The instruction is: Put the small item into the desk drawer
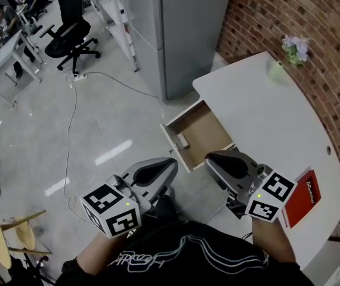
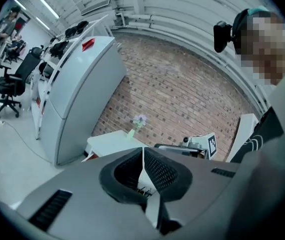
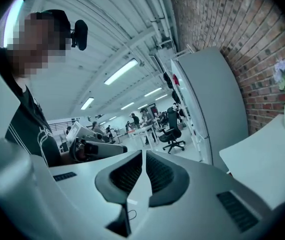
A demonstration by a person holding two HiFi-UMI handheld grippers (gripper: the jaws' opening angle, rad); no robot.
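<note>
The wooden desk drawer stands pulled out from the white desk, and a small pale item lies on its floor near the front left. My left gripper hovers just in front of the drawer, below its left corner, jaws together and empty. My right gripper is beside it at the drawer's front edge, also shut with nothing held. In the left gripper view the jaws meet at a seam; in the right gripper view the jaws do likewise.
A red book lies on the desk near my right hand. A vase of flowers stands at the desk's far end by the brick wall. A grey cabinet rises behind the drawer. An office chair and floor cable lie left.
</note>
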